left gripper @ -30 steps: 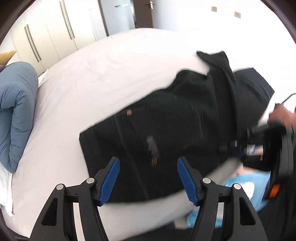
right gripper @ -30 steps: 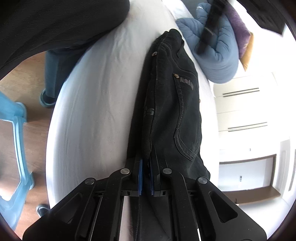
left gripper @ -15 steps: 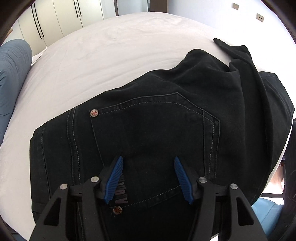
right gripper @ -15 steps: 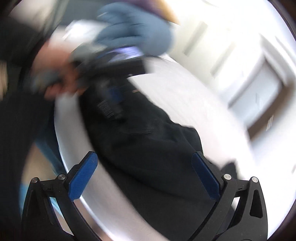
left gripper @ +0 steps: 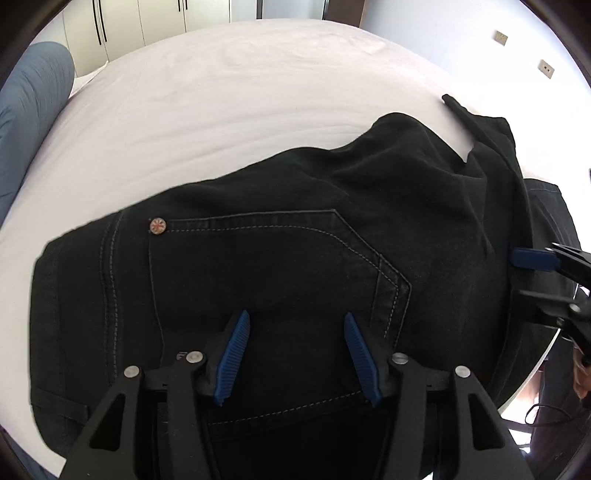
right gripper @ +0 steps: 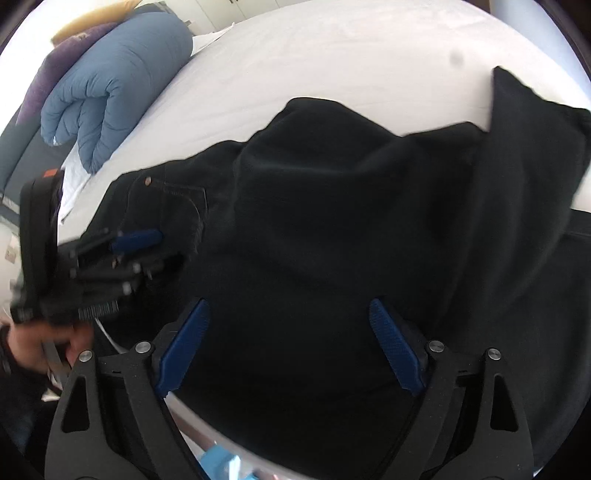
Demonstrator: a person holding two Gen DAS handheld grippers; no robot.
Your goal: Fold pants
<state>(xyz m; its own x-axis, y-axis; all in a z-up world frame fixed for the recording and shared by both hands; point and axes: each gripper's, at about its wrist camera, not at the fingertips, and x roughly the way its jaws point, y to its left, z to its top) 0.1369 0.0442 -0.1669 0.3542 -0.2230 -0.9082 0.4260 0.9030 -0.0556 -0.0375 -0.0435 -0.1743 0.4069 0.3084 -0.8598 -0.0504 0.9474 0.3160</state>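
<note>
Black jeans [left gripper: 280,258] lie folded on the white bed [left gripper: 221,96], back pocket and a copper rivet [left gripper: 157,225] facing up. My left gripper [left gripper: 295,332] is open and empty, its blue pads just above the pocket near the waistband. The jeans [right gripper: 351,229] fill the right wrist view, with a leg end bunched at the far right. My right gripper [right gripper: 288,325] is wide open and empty over the leg part. Each gripper shows in the other's view: the right one [left gripper: 543,266] at the right edge, the left one [right gripper: 122,254] at the left.
A rolled blue duvet [right gripper: 110,81] with purple and yellow cushions sits at the head of the bed. White wardrobes [left gripper: 147,22] stand behind the bed. The bed's near edge [right gripper: 207,410] runs under my right gripper, with something light blue [right gripper: 221,461] below it.
My right gripper let go of the jeans, opened wide and swung round to face across them. My left gripper moved in low over the back pocket and stayed open.
</note>
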